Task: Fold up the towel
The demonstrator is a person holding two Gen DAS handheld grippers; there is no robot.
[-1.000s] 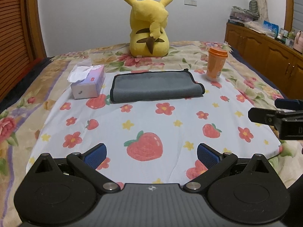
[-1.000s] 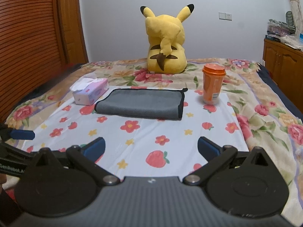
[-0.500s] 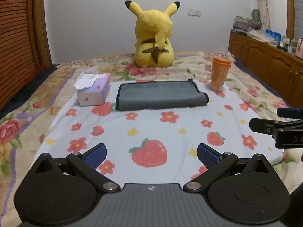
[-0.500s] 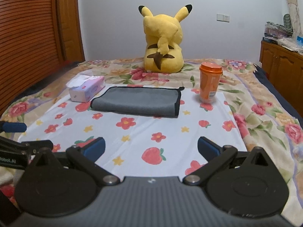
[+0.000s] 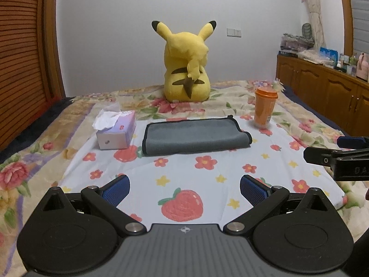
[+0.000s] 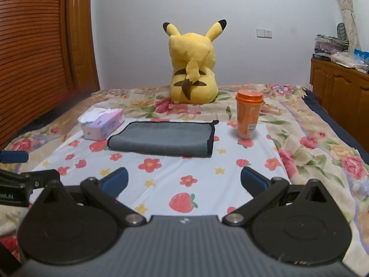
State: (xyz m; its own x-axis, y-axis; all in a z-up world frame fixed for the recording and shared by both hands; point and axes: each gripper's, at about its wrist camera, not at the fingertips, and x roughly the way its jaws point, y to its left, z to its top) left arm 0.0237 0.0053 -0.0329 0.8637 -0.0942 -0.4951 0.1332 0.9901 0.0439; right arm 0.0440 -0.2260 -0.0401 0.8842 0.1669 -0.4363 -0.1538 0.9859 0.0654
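On the strawberry-print sheet the grey towel lies apparently folded, soft, light; grab a bound corner. Left gripper and right gripper gape empty.

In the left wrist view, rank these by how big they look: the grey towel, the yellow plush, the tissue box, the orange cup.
1. Yellow plush and grey towel: too close to rank; the plush sits farther back.
2. Tissue box.
3. Orange cup.

grey towel edged black; orange cup; yellow plush.
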